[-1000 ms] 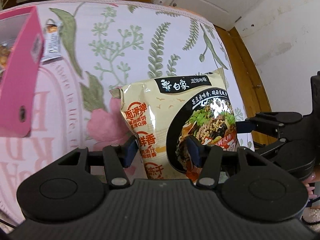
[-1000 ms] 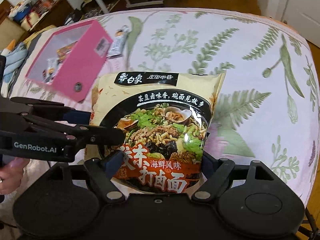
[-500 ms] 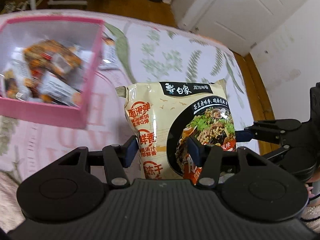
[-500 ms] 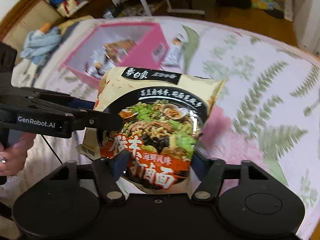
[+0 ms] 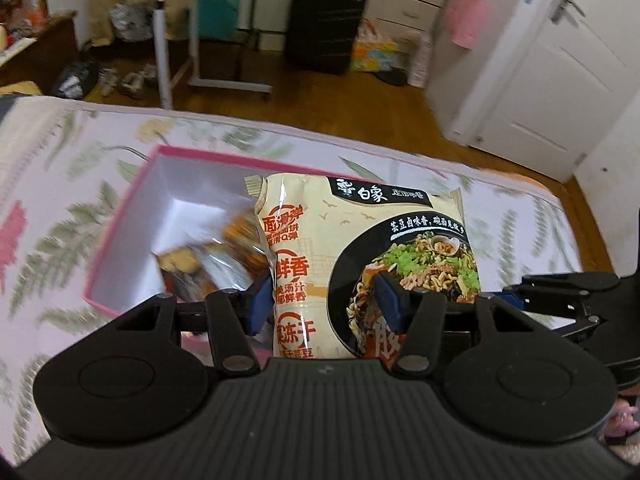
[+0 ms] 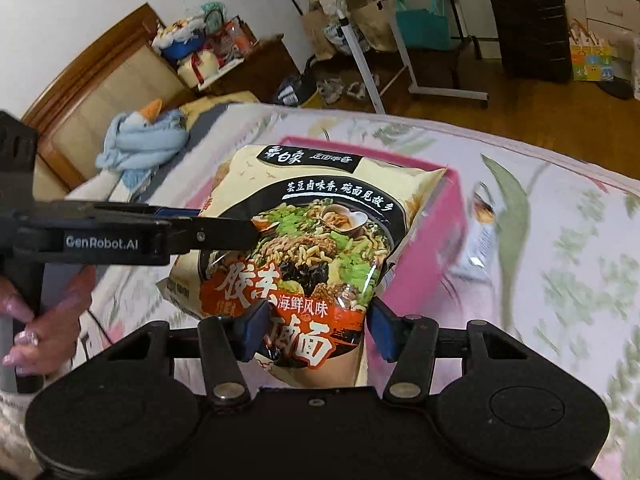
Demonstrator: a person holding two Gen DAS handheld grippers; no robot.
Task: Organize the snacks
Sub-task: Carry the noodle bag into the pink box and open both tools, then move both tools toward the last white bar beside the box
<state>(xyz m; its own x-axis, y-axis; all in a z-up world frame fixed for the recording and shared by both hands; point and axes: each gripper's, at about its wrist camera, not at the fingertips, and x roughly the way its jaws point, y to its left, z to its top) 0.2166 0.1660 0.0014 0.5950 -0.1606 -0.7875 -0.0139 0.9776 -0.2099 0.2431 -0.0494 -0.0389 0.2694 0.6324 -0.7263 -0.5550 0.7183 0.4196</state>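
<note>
A large cream and black instant noodle bag (image 5: pixel 360 264) (image 6: pixel 316 240) is held in the air by both grippers. My left gripper (image 5: pixel 324 304) is shut on its left part; it also shows in the right wrist view (image 6: pixel 224 228), pinching the bag's left edge. My right gripper (image 6: pixel 316 330) is shut on the bag's lower edge. The bag hangs over the near right part of a pink box (image 5: pixel 120 240) (image 6: pixel 436 224) that stands open on the bed. Several small snack packets (image 5: pixel 208 264) lie inside it.
The flowered bedspread (image 5: pixel 60 184) (image 6: pixel 560 280) lies all round the box. A small snack packet (image 6: pixel 480 228) lies on the bed right of the box. Beyond the bed are a wooden floor, a rolling side table (image 5: pixel 208 20), a black suitcase (image 6: pixel 528 20) and a blue stuffed toy (image 6: pixel 140 140).
Both grippers have carried the noodle bag up and to the left, from beside the pink box to above it. The box's inside has come into view below the bag.
</note>
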